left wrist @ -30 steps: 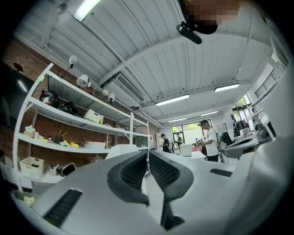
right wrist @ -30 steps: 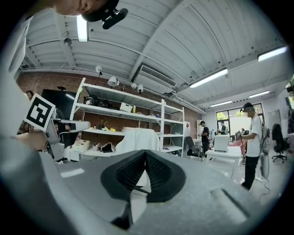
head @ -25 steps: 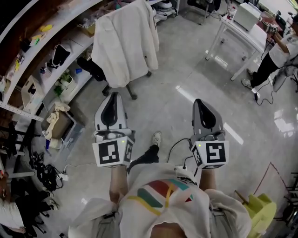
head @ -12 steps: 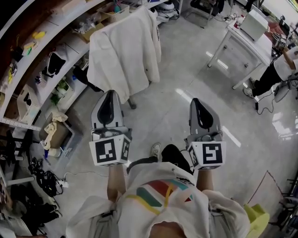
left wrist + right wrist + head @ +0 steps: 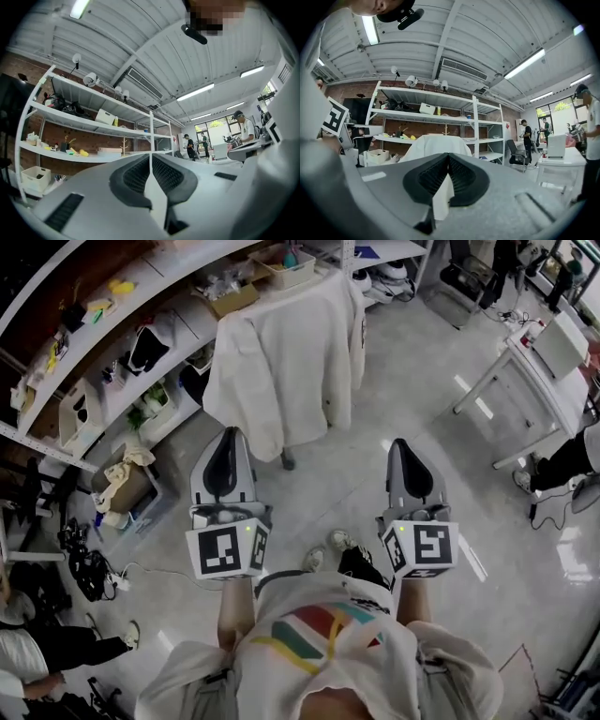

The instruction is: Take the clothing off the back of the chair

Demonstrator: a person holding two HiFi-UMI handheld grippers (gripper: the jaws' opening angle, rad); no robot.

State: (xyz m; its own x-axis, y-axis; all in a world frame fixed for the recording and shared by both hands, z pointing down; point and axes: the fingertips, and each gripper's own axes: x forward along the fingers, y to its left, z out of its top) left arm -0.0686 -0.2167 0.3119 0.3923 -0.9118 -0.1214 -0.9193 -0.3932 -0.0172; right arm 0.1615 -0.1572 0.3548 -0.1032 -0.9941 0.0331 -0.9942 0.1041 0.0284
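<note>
A white garment (image 5: pixel 281 362) hangs over the back of a dark office chair (image 5: pixel 195 381) that stands in front of the shelving, above both grippers in the head view. My left gripper (image 5: pixel 226 434) is held out level just short of the garment's lower hem, jaws shut and empty. Further right, my right gripper (image 5: pixel 403 444) is over bare floor beside the chair, also shut and empty. In the right gripper view the draped garment (image 5: pixel 436 144) shows straight ahead beyond the shut jaws (image 5: pixel 448 155). The left gripper view shows only its shut jaws (image 5: pixel 151 157) and shelving.
White shelving (image 5: pixel 112 324) with boxes and small items runs along the left. A white table (image 5: pixel 534 362) and a standing person (image 5: pixel 577 460) are at the right. Another office chair (image 5: pixel 469 277) stands at the back. Cables and a seated person (image 5: pixel 37 652) are at the lower left.
Both grippers have moved forward across the floor toward the chair. The chair with the garment now sits nearer and more central in the head view. The jaws stayed shut.
</note>
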